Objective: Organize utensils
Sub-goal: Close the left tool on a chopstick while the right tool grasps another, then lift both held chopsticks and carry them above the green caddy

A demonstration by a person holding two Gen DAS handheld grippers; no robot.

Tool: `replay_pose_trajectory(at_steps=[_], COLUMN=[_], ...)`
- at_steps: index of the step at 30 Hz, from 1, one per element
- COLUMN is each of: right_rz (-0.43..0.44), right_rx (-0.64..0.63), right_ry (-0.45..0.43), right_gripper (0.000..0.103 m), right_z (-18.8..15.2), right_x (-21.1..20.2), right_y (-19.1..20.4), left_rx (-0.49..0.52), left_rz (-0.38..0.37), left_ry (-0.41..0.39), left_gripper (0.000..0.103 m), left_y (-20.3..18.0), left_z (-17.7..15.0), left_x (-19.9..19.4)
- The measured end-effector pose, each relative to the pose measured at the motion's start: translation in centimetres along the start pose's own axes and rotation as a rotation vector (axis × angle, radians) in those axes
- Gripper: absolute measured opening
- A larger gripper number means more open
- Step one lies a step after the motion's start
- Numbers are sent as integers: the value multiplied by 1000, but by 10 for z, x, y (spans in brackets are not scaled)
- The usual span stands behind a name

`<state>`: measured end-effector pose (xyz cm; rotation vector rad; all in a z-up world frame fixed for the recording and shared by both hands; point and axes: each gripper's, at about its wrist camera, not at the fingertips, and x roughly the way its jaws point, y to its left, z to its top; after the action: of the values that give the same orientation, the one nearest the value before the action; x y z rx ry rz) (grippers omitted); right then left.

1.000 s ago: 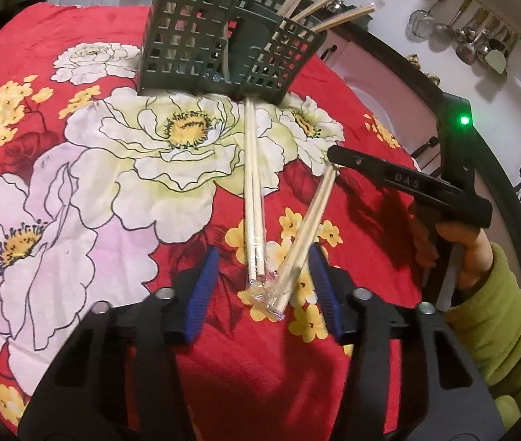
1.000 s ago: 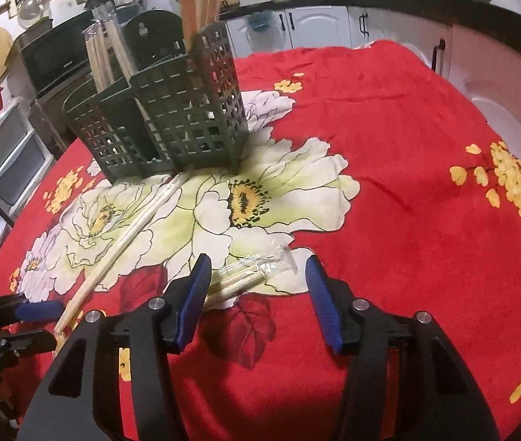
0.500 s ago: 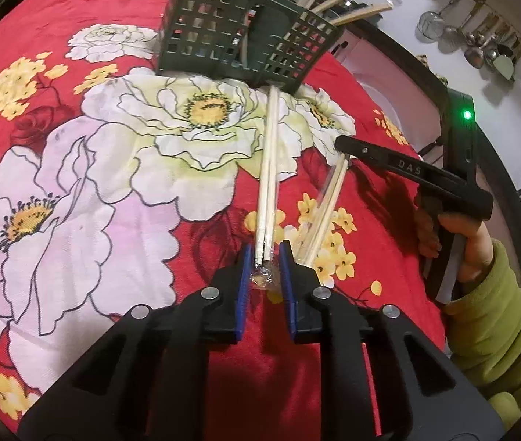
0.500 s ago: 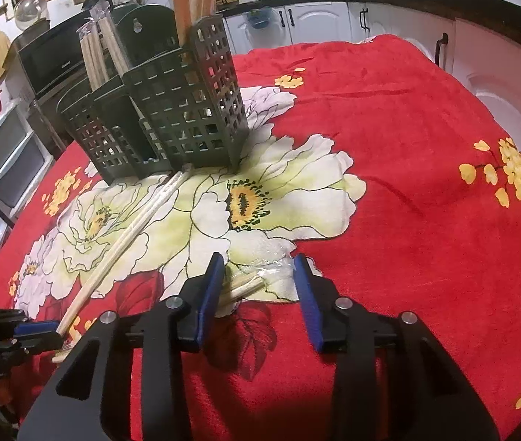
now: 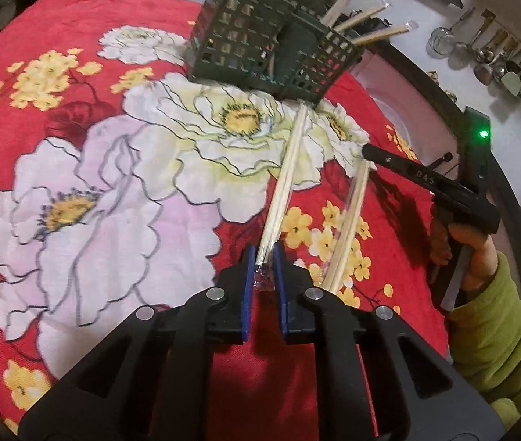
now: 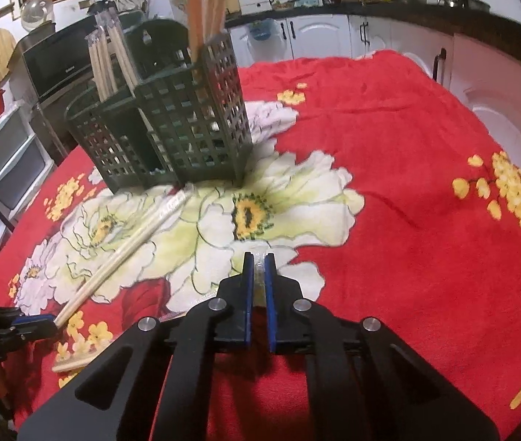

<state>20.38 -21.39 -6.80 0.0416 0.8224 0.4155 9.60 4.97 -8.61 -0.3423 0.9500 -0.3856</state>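
A dark green lattice utensil holder [image 5: 271, 55] [image 6: 172, 128] stands on the red floral cloth with several wrapped chopsticks upright in it. My left gripper [image 5: 264, 257] is shut on the near end of a wrapped chopstick pair [image 5: 286, 180] that lies pointing at the holder; this pair also shows in the right wrist view [image 6: 128, 250]. A second wrapped pair [image 5: 348, 228] lies to its right. My right gripper [image 6: 258, 264] is shut on that second pair's far end [image 6: 259, 275]; it shows in the left wrist view [image 5: 367, 154].
The round table's red floral cloth [image 6: 407, 202] has edges at the right and far side. Kitchen cabinets [image 6: 326, 36], a microwave [image 6: 58, 62] and hanging ladles [image 5: 492, 58] surround it. A hand in a green sleeve [image 5: 495, 316] holds the right gripper.
Both grippers went from wide open to shut. The left one closed on the left chopstick pair's end, the right one on the other pair's end.
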Motion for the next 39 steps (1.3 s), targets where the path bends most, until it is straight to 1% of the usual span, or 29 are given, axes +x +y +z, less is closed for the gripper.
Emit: replay_pose_trajectory(at_steps=[5, 10, 15, 21, 28, 39], right_rz=[0, -5, 2, 12, 21, 36], right_rx=[-42, -78, -112, -171, -199, -222], right_ry=[-66, -121, -171, -226, -277, -346], right_gripper=[6, 6, 6, 6, 6, 5], right_z=[10, 20, 29, 37, 44, 58], right_x=[-20, -37, -53, -74, -91, -113], right_y=[12, 25, 40, 60, 75, 85], left_rx=[-15, -37, -26, -3, 4, 58], left_rz=[29, 45, 80, 102, 89, 43], left_ry=[-37, -100, -173, -265, -353, -449], left_gripper=[4, 4, 3, 3, 2, 1], left_y=[6, 15, 15, 13, 8, -14], left_z=[0, 2, 12, 29, 52, 85], left_x=[-13, -34, -59, -85, -109, -130])
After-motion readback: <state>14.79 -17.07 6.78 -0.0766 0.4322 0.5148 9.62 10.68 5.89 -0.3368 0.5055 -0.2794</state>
